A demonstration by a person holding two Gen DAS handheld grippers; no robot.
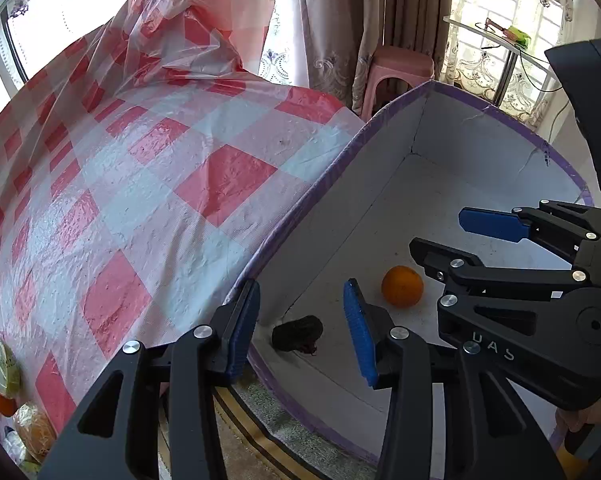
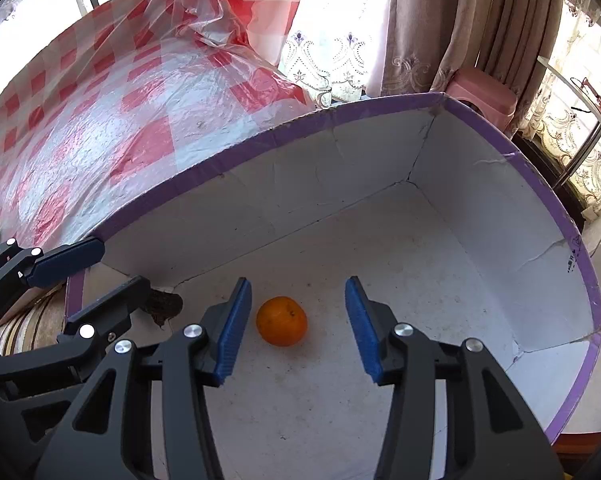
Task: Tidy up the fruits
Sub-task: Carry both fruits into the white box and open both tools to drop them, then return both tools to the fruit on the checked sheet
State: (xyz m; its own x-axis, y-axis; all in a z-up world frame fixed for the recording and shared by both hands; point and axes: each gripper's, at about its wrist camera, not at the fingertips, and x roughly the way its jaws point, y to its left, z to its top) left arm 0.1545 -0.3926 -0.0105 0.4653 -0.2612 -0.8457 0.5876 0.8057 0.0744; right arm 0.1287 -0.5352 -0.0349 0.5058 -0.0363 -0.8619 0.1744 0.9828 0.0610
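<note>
Hovering over the near part of a white box with a purple-taped rim (image 2: 380, 101), the right gripper (image 2: 298, 320) has its blue-padded fingers (image 2: 232, 328) spread wide and holds nothing. Just beyond the fingertips, an orange (image 2: 281, 321) rests on the box floor, nearer the left-hand pad but touching neither. To its left, the left gripper (image 1: 302, 326) is also wide apart and empty, straddling the box's near corner: one blue pad lies outside the wall, the other inside. A dark, wrinkled lump (image 1: 297, 333) lies in that corner between the pads; what it is cannot be told. In the left wrist view the orange (image 1: 402, 286) lies a little farther in, near the right gripper (image 1: 452, 240). Beside the box, a red-and-white checked plastic cloth (image 1: 148, 200) covers a table, with bagged fruit (image 1: 16, 400) at its near left edge. Farther back stand a pink stool (image 2: 482, 90), curtains (image 2: 428, 20) and bright windows.
</note>
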